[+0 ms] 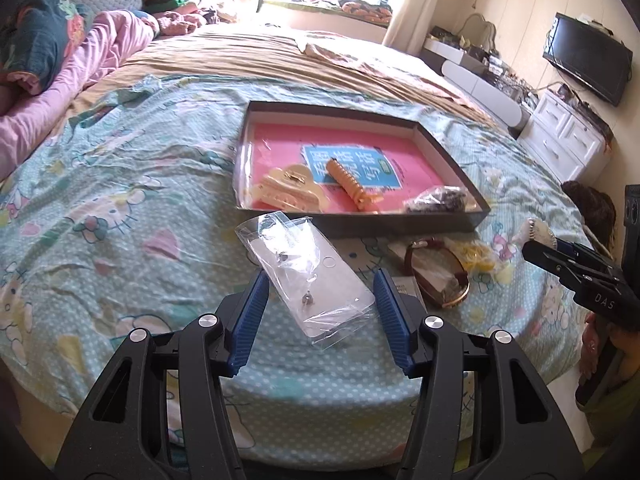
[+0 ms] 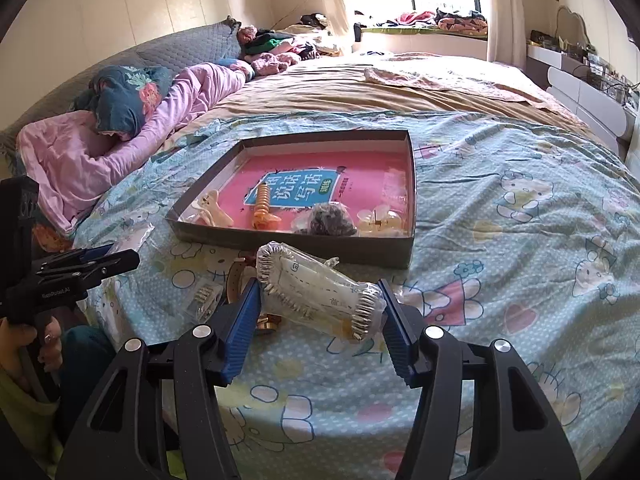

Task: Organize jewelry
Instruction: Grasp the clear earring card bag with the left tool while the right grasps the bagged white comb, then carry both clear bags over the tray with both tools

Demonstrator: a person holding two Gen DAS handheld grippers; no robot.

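- Both claws are working at once: the left gripper [image 1: 318, 280], low centre of its view, is spreading its blue pads wide around a clear plastic bag [image 1: 308, 276] with tiny earrings inside, and nothing is being pinched yet.
- Over in the right wrist view, the right gripper [image 2: 318, 296] is bracketing a plastic-wrapped packet of hair clips [image 2: 320, 294]; the left pad [image 2: 244, 320] looks to be touching the wrap, the right one is sitting just beside it, so whether it is truly clamping I cannot tell.
- Waiting in the middle of both frames is the shallow cardboard box [image 1: 400, 224], already holding a cream claw clip [image 1: 290, 192], an orange spiral clip [image 1: 352, 186] and a dark bagged item [image 1: 438, 200].
- Lying loose on the bedsheet [image 1: 120, 240], lower right of centre in the left view, is a brown-strapped watch [image 1: 438, 276].
- Risk, as I judge it: slick film could be slipping out of either pinch, and the soft sheet may be bunching up into the pads.
- Another worry: the packet is sitting crosswise, so it could be twisting out of a one-sided squeeze.
- Pose: both tools are pointing forward toward the box, tilted slightly down, and the person's left hand [image 2: 38, 344] is wrapping the handle at lower left of the right view.
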